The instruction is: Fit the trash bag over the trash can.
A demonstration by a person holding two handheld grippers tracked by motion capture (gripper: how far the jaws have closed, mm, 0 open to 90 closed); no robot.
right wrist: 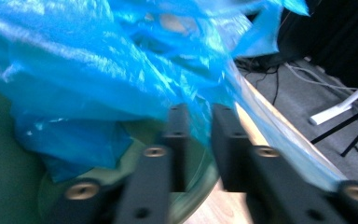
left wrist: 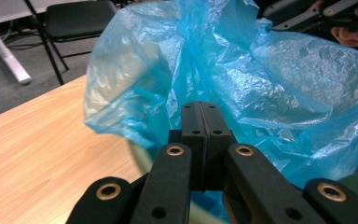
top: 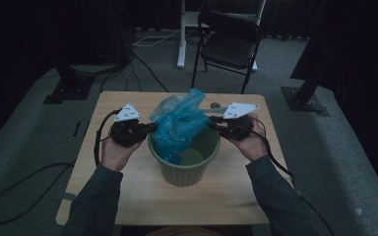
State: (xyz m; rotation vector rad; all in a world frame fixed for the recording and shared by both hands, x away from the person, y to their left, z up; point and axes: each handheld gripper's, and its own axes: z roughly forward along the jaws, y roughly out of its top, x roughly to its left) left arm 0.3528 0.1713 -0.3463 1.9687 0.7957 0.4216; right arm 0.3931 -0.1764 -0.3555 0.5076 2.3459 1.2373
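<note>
A ribbed green bin (top: 184, 169) stands mid-table with a crumpled blue plastic bag (top: 179, 123) rising out of it and partly hanging inside. My left gripper (top: 151, 128) meets the bag's left edge; in the left gripper view (left wrist: 200, 109) its jaws are pressed together on the blue film (left wrist: 261, 79). My right gripper (top: 212, 123) is at the bag's right edge above the bin's rim. In the right gripper view (right wrist: 199, 114) its jaws stand a little apart, with blue film (right wrist: 98, 70) running through the gap. The bin's green inside (right wrist: 0, 163) lies below.
The wooden table (top: 128, 196) has bare room around the bin. A small dark object (top: 215, 104) lies near its far edge. Behind it stand a black folding chair (top: 229, 44) and a white desk leg (top: 181, 39). Cables (top: 29, 182) trail on the floor at left.
</note>
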